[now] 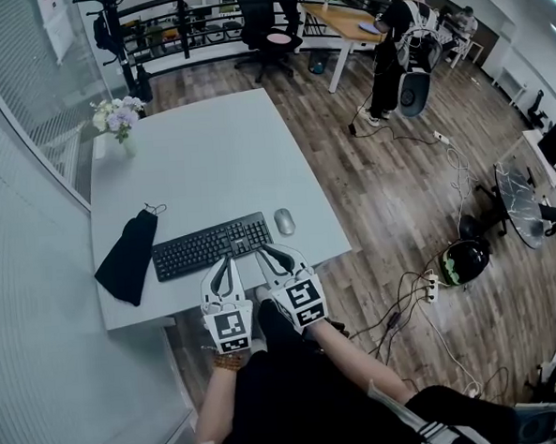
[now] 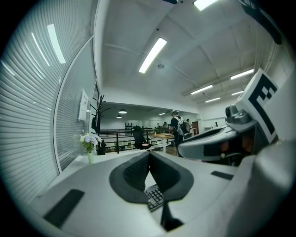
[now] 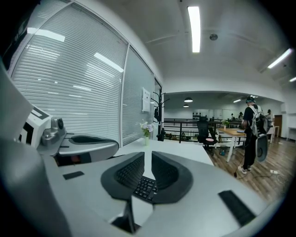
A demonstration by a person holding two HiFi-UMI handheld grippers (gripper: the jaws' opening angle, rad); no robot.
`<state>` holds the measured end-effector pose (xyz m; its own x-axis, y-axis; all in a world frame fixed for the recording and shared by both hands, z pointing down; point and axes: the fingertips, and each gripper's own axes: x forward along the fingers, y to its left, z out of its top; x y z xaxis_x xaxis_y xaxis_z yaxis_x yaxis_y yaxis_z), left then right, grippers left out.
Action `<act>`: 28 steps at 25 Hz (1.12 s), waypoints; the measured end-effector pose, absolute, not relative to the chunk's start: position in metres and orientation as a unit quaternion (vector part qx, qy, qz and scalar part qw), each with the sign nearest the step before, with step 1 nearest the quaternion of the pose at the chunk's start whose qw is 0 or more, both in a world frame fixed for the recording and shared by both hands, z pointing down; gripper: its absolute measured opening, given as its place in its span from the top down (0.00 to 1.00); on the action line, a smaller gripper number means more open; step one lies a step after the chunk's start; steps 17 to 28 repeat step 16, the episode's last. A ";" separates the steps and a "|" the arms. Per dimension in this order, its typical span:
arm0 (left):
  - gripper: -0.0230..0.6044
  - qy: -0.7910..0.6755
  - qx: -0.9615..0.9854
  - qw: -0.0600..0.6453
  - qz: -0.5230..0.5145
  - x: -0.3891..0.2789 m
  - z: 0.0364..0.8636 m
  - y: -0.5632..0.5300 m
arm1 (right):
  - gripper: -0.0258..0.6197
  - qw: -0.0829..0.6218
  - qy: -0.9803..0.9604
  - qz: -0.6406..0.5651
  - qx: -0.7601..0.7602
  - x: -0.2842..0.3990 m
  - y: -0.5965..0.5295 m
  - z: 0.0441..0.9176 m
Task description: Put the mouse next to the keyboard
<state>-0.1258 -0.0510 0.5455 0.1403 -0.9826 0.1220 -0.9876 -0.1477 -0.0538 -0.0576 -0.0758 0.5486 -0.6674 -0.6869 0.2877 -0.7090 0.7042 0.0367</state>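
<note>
White plastic left gripper [image 1: 226, 260] [image 2: 149, 155]: clamped tight, dark pads tip to tip, nothing pinched. Same deal with the white plastic right gripper [image 1: 272, 252] [image 3: 144, 155] just beside it: closed up and empty, only keys showing below the pads.

Both parked at the near edge of the pale grey rectangular table [image 1: 208, 155], tips reaching just past that edge to the front of the long flat black keyboard [image 1: 213, 246]. Small grey oval mouse [image 1: 284, 222] already lying just off the keyboard's right end, close but not touching, in neither grip.

Not much tabletop right of the mouse before the right edge drops off to the wood-plank floor [image 1: 370, 192]. Left of the keyboard, limp black cloth pouch [image 1: 128, 256], near it but apart, lower end close to the near-left corner. Beyond the keyboard, loads of bare tabletop all the way to the far edge, with just a little vase of pale flowers [image 1: 117, 118] tucked into the far-left corner.

Slatted window blinds [image 1: 13, 186] hard against the table's left side, so no room that way. Out on the floor to the right, tangle of dark cables [image 1: 405, 298]. Further back, black office chair [image 1: 265, 39] and a person [image 1: 390, 55] standing in dark clothes, well clear of the table.
</note>
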 end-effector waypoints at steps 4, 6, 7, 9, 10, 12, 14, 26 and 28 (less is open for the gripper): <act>0.95 -0.653 0.754 0.021 0.065 -0.126 0.546 -0.050 | 0.89 0.145 -0.912 0.039 0.381 -0.056 -0.076 0.550; 0.95 -0.654 0.754 0.021 0.066 -0.125 0.547 -0.050 | 0.90 0.147 -0.912 0.039 0.380 -0.056 -0.076 0.550; 0.95 -0.654 0.754 0.022 0.067 -0.126 0.548 -0.050 | 0.90 0.147 -0.912 0.039 0.380 -0.056 -0.077 0.550; 0.95 -0.653 0.754 0.024 0.068 -0.127 0.551 -0.052 | 0.90 0.149 -0.912 0.040 0.380 -0.057 -0.078 0.552; 0.94 -0.653 0.754 0.026 0.068 -0.127 0.553 -0.052 | 0.90 0.149 -0.912 0.040 0.380 -0.057 -0.079 0.553; 0.95 -0.653 0.754 0.027 0.068 -0.126 0.554 -0.053 | 0.90 0.149 -0.912 0.040 0.380 -0.056 -0.081 0.553; 0.95 -0.653 0.754 0.028 0.069 -0.125 0.554 -0.053 | 0.90 0.149 -0.912 0.040 0.380 -0.054 -0.081 0.553; 0.95 -0.653 0.754 0.029 0.069 -0.124 0.554 -0.053 | 0.90 0.150 -0.912 0.040 0.380 -0.053 -0.082 0.553; 0.95 -0.653 0.754 0.029 0.069 -0.124 0.554 -0.053 | 0.90 0.150 -0.912 0.040 0.380 -0.053 -0.082 0.553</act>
